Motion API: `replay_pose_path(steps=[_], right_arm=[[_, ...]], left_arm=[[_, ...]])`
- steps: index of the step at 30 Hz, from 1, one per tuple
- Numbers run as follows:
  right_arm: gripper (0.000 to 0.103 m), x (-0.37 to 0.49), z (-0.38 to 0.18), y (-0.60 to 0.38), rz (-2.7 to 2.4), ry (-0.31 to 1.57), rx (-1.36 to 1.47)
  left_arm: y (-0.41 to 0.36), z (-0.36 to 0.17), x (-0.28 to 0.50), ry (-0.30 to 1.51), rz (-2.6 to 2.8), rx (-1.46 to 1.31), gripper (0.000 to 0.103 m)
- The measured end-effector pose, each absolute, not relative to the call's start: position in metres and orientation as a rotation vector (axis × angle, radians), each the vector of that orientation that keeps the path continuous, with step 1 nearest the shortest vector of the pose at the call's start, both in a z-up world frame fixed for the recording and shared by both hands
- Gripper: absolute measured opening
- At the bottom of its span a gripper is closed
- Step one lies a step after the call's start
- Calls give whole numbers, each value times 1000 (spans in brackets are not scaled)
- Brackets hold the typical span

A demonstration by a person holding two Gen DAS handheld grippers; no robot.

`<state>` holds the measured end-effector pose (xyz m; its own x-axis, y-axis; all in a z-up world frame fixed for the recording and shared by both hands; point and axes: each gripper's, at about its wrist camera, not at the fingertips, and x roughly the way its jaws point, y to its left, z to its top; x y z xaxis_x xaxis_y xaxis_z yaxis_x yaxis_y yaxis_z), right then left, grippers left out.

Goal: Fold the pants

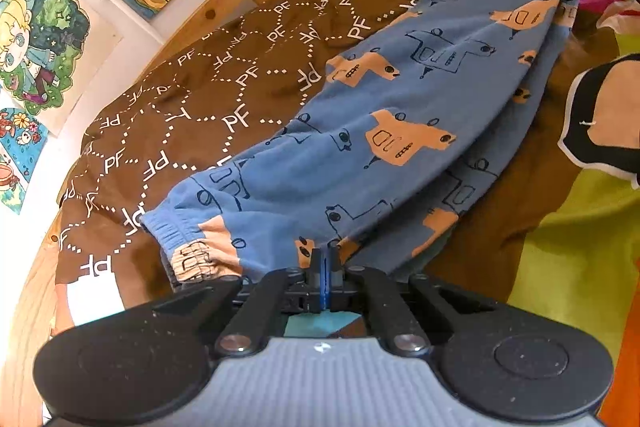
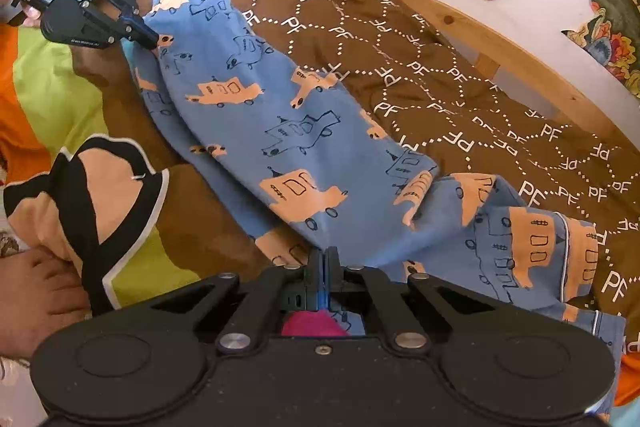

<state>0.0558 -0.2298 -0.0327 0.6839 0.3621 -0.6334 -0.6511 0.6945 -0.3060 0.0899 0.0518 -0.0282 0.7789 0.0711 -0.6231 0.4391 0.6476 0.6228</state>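
Here, soft blue truck-print pants (image 1: 400,115) on a brown quilted blanket (image 1: 208,87), both grippers' fingers (image 1: 326,261) (image 2: 322,259) pinched tight on fabric.

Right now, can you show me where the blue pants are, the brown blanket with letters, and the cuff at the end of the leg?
blue pants (image 1: 400,99), left wrist view, middle of the leg.
brown blanket (image 2: 460,39), right wrist view, bare patterned part.
cuff (image 1: 172,231), left wrist view, gathered elastic band.
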Motion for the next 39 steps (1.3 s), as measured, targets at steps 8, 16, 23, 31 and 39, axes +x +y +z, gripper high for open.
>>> replay_pose_path(steps=[8,16,23,31,39], right_arm=[[0,54,-31,-234,621,582,-535],[3,60,-40,-233,621,635,-539],[53,51,-18,-257,517,627,-364],[102,39,6,-326,178,537,-6],[102,50,-2,-386,99,506,307]], left_arm=[[53,-26,88,671,-235,849,0],[53,-31,90,710,-250,849,5],[50,-8,96,728,-260,586,60],[-38,10,114,578,-440,451,96],[-156,-6,115,442,-746,632,102]])
